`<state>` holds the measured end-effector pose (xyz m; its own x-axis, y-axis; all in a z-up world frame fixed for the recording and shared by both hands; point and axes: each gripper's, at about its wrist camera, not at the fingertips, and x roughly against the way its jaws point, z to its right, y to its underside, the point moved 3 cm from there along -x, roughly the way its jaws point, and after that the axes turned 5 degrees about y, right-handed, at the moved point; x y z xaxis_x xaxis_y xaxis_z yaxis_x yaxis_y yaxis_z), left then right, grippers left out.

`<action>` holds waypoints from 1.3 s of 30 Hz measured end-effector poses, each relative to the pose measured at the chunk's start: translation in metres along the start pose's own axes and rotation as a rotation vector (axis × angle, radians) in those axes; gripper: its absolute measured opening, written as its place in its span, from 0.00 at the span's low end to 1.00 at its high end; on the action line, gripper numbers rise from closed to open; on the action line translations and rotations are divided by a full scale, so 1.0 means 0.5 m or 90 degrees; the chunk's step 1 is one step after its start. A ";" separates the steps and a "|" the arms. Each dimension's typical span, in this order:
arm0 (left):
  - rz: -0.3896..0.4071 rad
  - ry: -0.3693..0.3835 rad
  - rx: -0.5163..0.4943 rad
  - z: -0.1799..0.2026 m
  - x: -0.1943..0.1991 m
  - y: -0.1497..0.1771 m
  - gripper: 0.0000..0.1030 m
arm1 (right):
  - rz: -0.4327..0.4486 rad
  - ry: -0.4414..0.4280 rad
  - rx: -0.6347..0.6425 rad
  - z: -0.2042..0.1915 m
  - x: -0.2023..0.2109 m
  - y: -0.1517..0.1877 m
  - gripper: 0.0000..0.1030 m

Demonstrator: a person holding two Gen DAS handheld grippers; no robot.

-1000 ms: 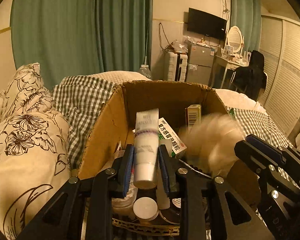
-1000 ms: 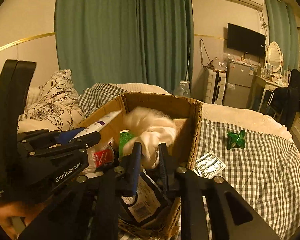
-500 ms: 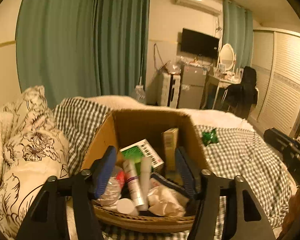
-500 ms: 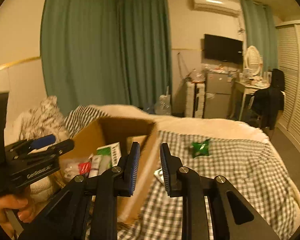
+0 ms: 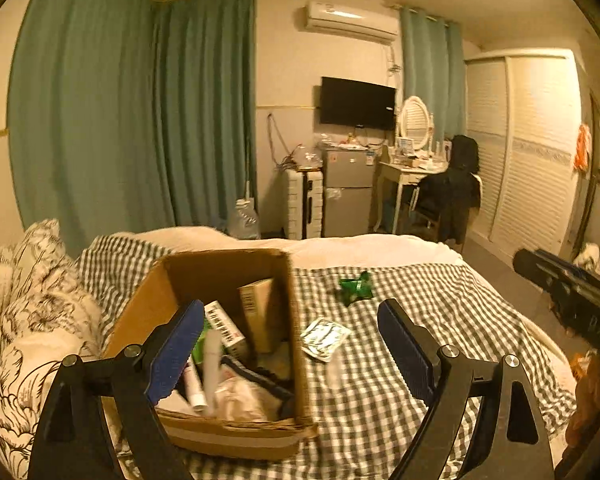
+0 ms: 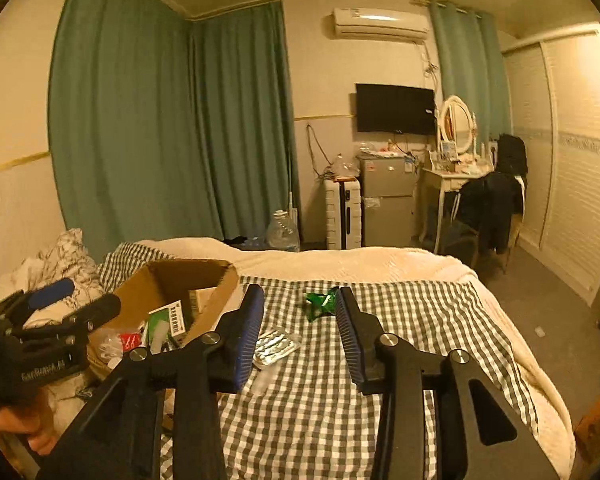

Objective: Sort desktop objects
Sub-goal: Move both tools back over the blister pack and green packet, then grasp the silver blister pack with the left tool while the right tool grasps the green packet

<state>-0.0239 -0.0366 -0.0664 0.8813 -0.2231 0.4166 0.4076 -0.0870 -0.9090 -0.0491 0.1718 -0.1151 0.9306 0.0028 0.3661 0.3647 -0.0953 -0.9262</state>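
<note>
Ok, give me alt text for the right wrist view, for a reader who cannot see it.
The right gripper hangs open and empty above a checked bedspread, with a green wrapper and a foil blister pack lying ahead of its fingers. A cardboard box full of small items sits to the left, beside the left gripper.

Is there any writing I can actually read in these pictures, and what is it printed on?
"GenRobot.AI", faint, on the side of the left gripper.
Green and white box in the cardboard box: dark characters, too blurred to read.
Tall box: barcode only, digits too small.
Right gripper: raised letters on its body, unreadable.
</note>
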 end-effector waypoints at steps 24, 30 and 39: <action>-0.142 0.056 -0.111 0.206 -0.361 0.137 0.88 | -0.076 0.051 -0.173 0.218 -0.191 0.100 0.53; -0.202 0.046 -0.103 0.193 -0.491 0.183 0.88 | -0.128 0.048 -0.168 0.219 -0.329 0.132 0.53; -0.222 -0.010 -0.110 0.161 -0.588 0.230 0.88 | -0.217 -0.016 -0.155 0.194 -0.532 0.179 0.53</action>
<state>-0.2171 0.0974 -0.2922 0.7013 -0.1360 0.6998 0.6383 -0.3174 -0.7013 -0.2607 0.2591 -0.3040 0.7597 0.0993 0.6427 0.6364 -0.3171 -0.7032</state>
